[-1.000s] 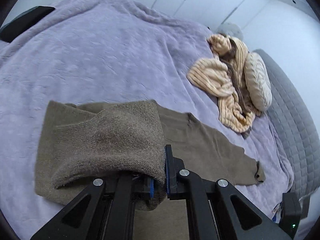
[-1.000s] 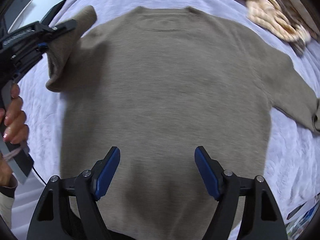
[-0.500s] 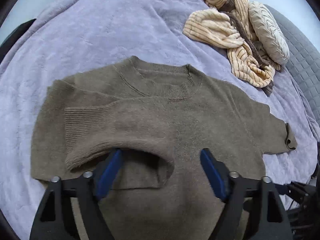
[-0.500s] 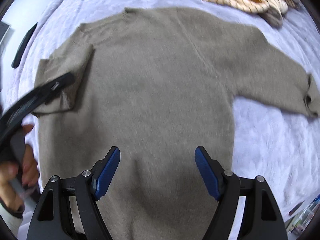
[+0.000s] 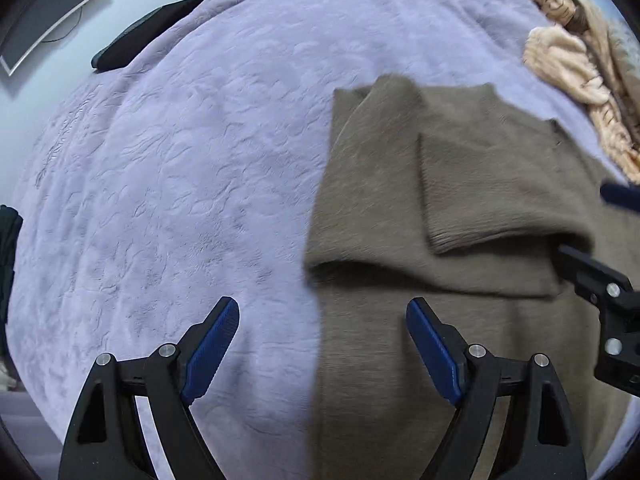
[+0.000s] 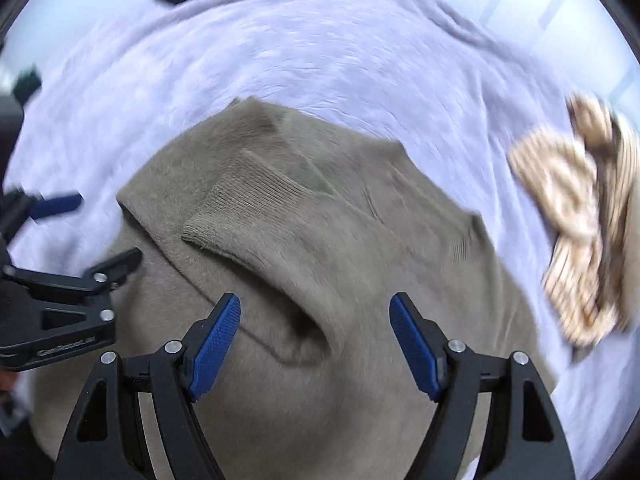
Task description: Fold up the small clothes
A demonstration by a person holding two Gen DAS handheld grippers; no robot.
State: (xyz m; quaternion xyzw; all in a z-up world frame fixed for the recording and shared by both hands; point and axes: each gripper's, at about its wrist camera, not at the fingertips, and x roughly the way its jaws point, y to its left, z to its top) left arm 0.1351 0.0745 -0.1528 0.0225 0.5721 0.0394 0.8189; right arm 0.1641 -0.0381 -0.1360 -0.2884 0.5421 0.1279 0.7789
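A brown knit sweater (image 5: 460, 240) lies flat on the lilac blanket (image 5: 180, 160). Its left sleeve (image 5: 492, 184) is folded across the chest, ribbed cuff (image 6: 248, 200) on top. My left gripper (image 5: 322, 344) is open and empty, hovering over the sweater's left side edge. My right gripper (image 6: 314, 340) is open and empty above the sweater's body, just below the folded sleeve. The right gripper also shows at the right edge of the left wrist view (image 5: 600, 280); the left one shows at the left edge of the right wrist view (image 6: 72, 280).
A heap of cream striped knitwear (image 5: 580, 76) lies at the far right of the bed, also in the right wrist view (image 6: 580, 220). A dark flat object (image 5: 144, 32) lies at the bed's far edge. A monitor (image 5: 48, 12) stands beyond it.
My left gripper let go of the sleeve, which now lies folded across the chest, and moved left to the sweater's side edge. My right gripper stayed open and shifted over the sweater.
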